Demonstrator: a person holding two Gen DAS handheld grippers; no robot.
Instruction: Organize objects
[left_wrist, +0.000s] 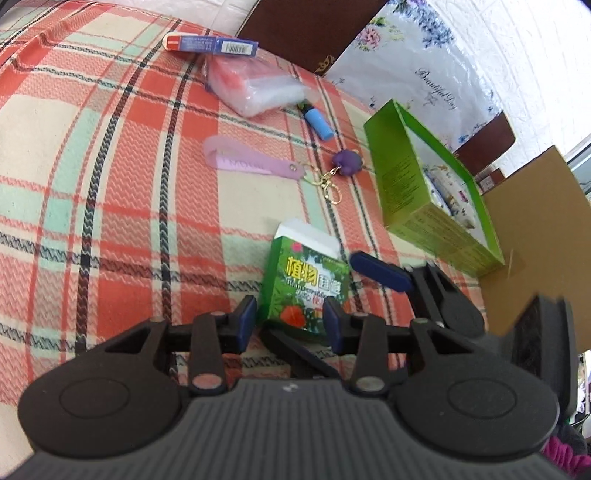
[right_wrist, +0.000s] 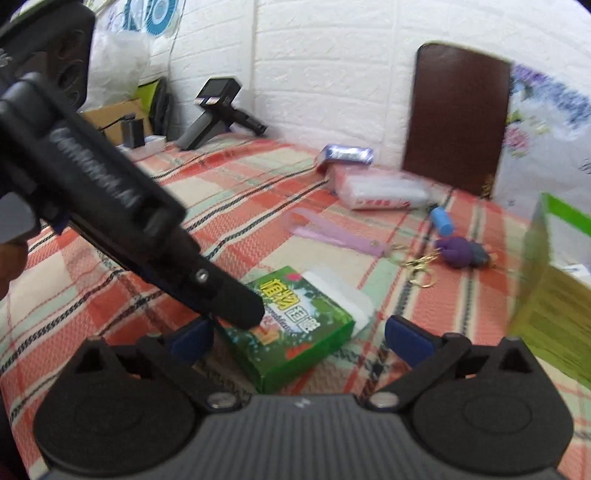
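A small green printed box (left_wrist: 304, 286) with its white flap open lies on the plaid cloth. My left gripper (left_wrist: 291, 325) has its blue pads against the box's near end, one on each side. My right gripper (right_wrist: 299, 336) is open with its pads wide apart around the same green box (right_wrist: 295, 325); one of its fingers (left_wrist: 380, 275) shows just right of the box in the left wrist view. A large open green box (left_wrist: 436, 195) stands at the right. A pink strap keychain (left_wrist: 251, 162), a purple charm (left_wrist: 345, 160) and a blue tube (left_wrist: 317, 122) lie beyond.
A clear plastic packet (left_wrist: 255, 86) and a red-blue carton (left_wrist: 210, 44) lie at the far side. A brown chair back (right_wrist: 458, 114) and a floral bag (left_wrist: 424, 66) stand behind. A cardboard sheet (left_wrist: 535, 236) lies at the right. A black handheld device (right_wrist: 218, 110) rests by the wall.
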